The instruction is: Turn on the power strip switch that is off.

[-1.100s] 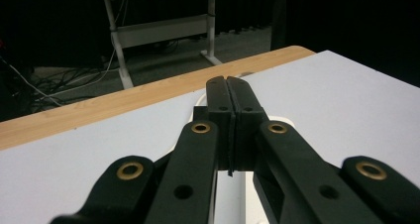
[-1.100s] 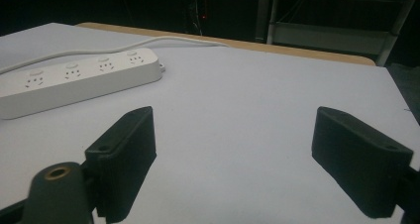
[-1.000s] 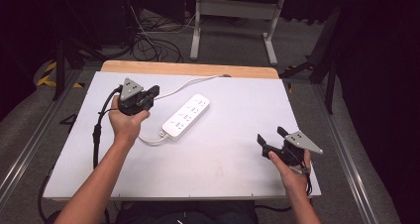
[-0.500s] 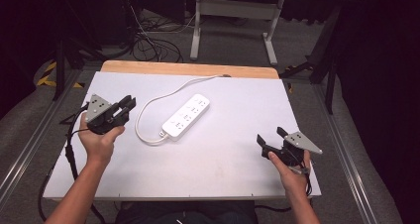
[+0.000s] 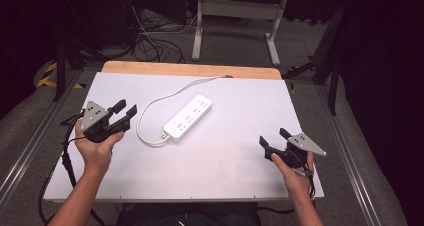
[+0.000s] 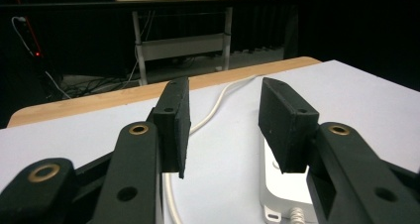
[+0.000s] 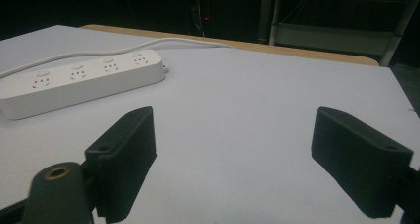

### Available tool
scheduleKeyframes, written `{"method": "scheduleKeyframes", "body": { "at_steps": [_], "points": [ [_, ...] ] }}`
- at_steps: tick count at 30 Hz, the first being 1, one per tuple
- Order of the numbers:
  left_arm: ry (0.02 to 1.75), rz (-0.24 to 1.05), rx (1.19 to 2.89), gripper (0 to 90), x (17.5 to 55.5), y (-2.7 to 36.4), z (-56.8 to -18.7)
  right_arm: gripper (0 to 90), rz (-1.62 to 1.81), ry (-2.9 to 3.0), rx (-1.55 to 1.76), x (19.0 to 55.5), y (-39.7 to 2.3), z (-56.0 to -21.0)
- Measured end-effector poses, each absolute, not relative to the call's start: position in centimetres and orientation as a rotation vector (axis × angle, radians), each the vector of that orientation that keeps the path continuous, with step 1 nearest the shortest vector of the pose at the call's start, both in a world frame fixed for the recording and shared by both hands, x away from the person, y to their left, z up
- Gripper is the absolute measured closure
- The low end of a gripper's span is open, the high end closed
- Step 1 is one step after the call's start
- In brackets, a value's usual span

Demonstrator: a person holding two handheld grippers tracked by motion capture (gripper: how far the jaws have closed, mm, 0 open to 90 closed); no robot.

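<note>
place: looks like a lab or workshop, pretty dark
bench: white-topped table (image 5: 240, 171) with a wood far edge
behind it: metal desk frame (image 5: 235, 8), tangled cables (image 5: 150, 46) on grey carpet

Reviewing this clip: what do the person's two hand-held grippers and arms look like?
Both hand-held grippers, left and right, are black with flat rectangular pads on linkage arms set with brass-coloured pivot pins. Each carries a grey three-cornered plate on top and trails a black cable. The forearms are bare, with no sleeves visible.
</note>
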State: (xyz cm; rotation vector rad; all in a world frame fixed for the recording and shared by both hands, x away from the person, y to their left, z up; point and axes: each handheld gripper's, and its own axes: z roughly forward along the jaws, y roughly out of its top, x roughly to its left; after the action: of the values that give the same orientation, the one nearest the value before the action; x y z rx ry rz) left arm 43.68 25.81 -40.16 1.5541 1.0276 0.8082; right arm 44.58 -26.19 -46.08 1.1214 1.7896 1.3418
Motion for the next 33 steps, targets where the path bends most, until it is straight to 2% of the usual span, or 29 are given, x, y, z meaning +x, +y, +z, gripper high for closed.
{"method": "scheduleKeyframes", "body": {
  "at_steps": [18,30,32,33],
  "points": [
    [1.119,0.824,1.499,35.8,42.3,26.6,-40.6,16.9,1.358,1.79,1.107,44.6,-26.0,-46.0],
    [1.125,0.868,1.49,31.8,41.1,26.7,-40.5,16.7,1.358,1.803,1.091,44.7,-25.8,-46.0],
    [1.138,0.88,1.478,29.5,41.0,26.7,-40.5,16.7,1.357,1.803,1.094,44.7,-25.8,-46.0],
    [1.162,0.898,1.464,25.4,41.1,26.6,-40.5,16.7,1.357,1.803,1.098,44.7,-25.8,-46.0]
  ]
}}
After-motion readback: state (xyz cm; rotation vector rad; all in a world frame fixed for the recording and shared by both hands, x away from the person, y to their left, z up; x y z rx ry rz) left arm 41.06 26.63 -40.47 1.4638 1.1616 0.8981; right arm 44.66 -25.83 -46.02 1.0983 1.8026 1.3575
